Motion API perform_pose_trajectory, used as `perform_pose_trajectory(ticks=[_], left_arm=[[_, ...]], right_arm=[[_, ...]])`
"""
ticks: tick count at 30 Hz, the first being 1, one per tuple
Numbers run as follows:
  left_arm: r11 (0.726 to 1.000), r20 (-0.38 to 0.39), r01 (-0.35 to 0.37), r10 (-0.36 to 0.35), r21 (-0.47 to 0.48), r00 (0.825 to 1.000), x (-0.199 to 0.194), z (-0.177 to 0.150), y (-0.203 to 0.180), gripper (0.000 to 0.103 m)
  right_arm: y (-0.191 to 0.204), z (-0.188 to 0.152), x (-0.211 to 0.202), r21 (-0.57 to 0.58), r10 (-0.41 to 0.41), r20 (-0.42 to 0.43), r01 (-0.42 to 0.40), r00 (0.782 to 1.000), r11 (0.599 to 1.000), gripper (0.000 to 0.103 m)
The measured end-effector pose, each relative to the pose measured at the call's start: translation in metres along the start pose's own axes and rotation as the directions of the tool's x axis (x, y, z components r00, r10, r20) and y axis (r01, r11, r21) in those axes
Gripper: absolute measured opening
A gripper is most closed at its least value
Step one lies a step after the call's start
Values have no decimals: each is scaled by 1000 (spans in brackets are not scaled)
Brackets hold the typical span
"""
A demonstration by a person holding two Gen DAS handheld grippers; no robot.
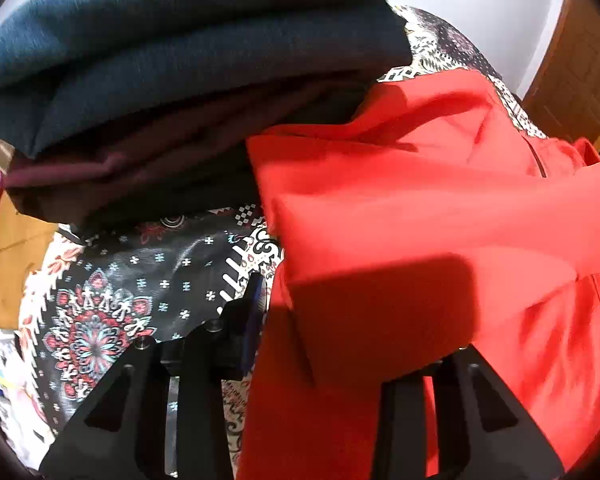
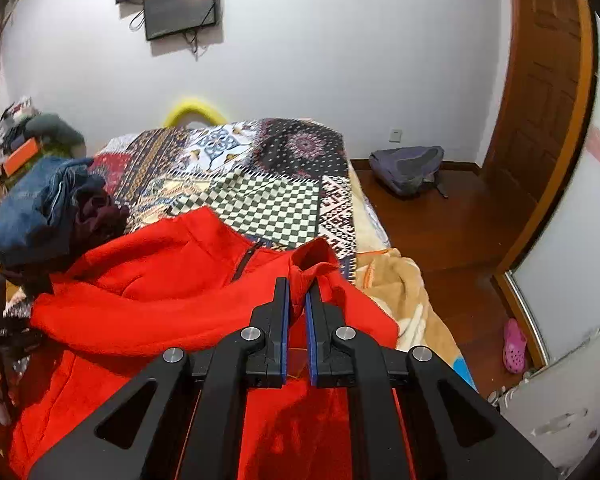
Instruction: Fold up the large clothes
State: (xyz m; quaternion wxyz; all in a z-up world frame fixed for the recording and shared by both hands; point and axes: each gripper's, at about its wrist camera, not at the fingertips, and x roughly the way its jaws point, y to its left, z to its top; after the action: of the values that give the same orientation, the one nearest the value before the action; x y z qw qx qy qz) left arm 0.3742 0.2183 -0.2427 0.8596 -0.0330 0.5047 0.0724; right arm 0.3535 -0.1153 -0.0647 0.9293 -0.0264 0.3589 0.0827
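1. Fleece in bright red – the red garment (image 2: pixel 152 300) lay spread over the near part of the bed (image 2: pixel 260 196), on its patterned bedspread (image 1: pixel 112 296), collar and short zip toward the far side
2. The right hand-held gripper (image 2: pixel 296 300) was pressed together on a raised fold of the red garment at the cuff end, the fabric pinched between its blue pads
3. The left hand-held gripper (image 1: pixel 352 300) showed one blue-padded finger (image 1: pixel 254 312) beside the garment's edge; the other was hidden under red cloth – I could not tell whether it gripped
4. A folded stack of dark clothes (image 1: pixel 172 80), blue over maroon, sat on the bed just beside the garment
5. A backpack (image 2: pixel 408 168) lay on the wooden floor (image 2: pixel 452 232)
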Motion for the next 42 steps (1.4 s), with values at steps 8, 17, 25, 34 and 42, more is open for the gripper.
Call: perform_pose_trajectory(ticks=[8, 17, 25, 34, 42], left_arm=[[991, -33, 116, -119, -65, 992, 0, -3, 15, 49], [980, 26, 140, -137, -143, 990, -10, 9, 30, 7], [979, 92, 70, -53, -193, 994, -47, -12, 59, 7], [951, 35, 13, -2, -309, 999, -32, -41, 98, 8], [961, 3, -38, 41, -275, 999, -27, -57, 106, 25]], right_arm=[[-25, -16, -1, 70, -46, -17, 47, 999, 996, 6], [-40, -44, -2, 103, 12, -76, -4, 997, 995, 6], [-32, -67, -5, 103, 101, -117, -89, 988, 991, 6], [-18, -102, 5, 119, 200, -225, -177, 954, 977, 6], [-15, -104, 4, 82, 135, -257, -118, 957, 990, 21]])
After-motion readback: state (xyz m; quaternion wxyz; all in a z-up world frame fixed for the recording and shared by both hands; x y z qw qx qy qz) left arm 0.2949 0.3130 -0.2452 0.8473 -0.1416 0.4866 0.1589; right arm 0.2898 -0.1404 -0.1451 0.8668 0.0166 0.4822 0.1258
